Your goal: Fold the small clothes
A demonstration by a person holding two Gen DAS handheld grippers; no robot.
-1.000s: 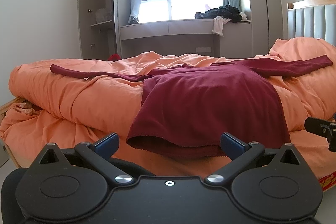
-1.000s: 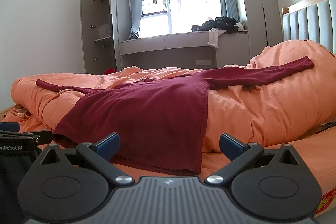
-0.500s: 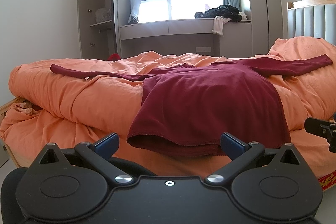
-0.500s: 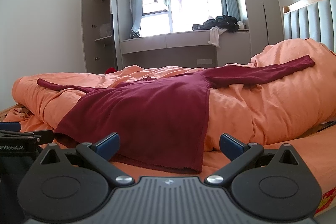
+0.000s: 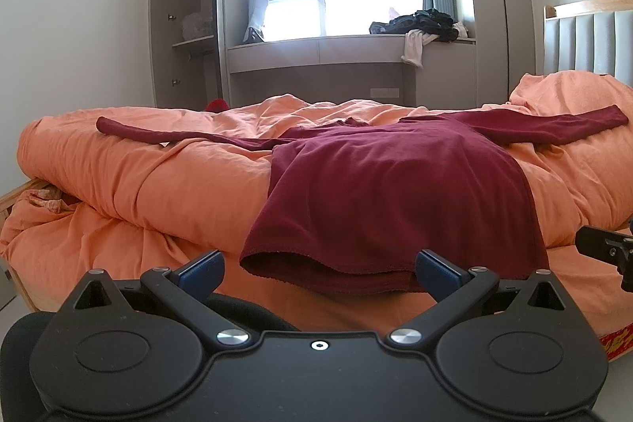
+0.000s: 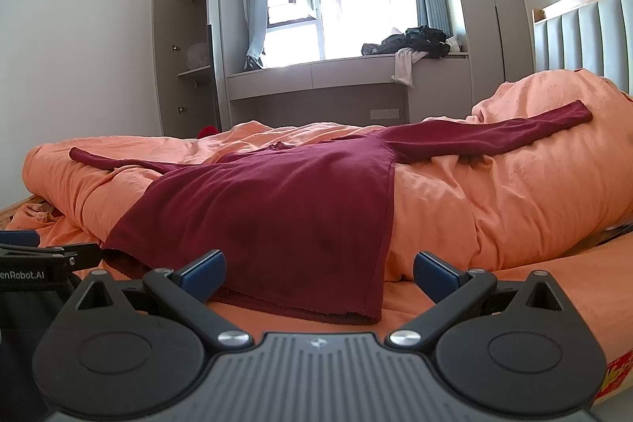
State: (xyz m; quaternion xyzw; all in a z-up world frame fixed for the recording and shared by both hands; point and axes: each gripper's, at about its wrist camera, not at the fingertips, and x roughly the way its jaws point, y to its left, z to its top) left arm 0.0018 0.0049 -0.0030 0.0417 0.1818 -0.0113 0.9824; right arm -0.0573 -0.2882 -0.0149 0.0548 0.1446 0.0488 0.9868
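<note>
Shirt [image 5: 395, 192] spread flat on the duvet [image 5: 138, 176], sleeves out toward both bed ends, hem hanging over the near edge of the bed. Left claw [image 5: 318, 269] and right claw [image 6: 318, 269] both spread wide, empty, just short of the hem (neither touching cloth). Judged step: approach. Each claw should pinch one hem corner, both layers together.

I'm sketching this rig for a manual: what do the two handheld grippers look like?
Both are matte black with two round discs, angled link arms on silver pivot pins, and blue finger pads. The left gripper has a smooth top plate with a small ringed hole; the right gripper has a ribbed grey plate. White lettering ending "nRobot.AI" marks the left gripper's side. No cables, hands or sleeves show.
</note>
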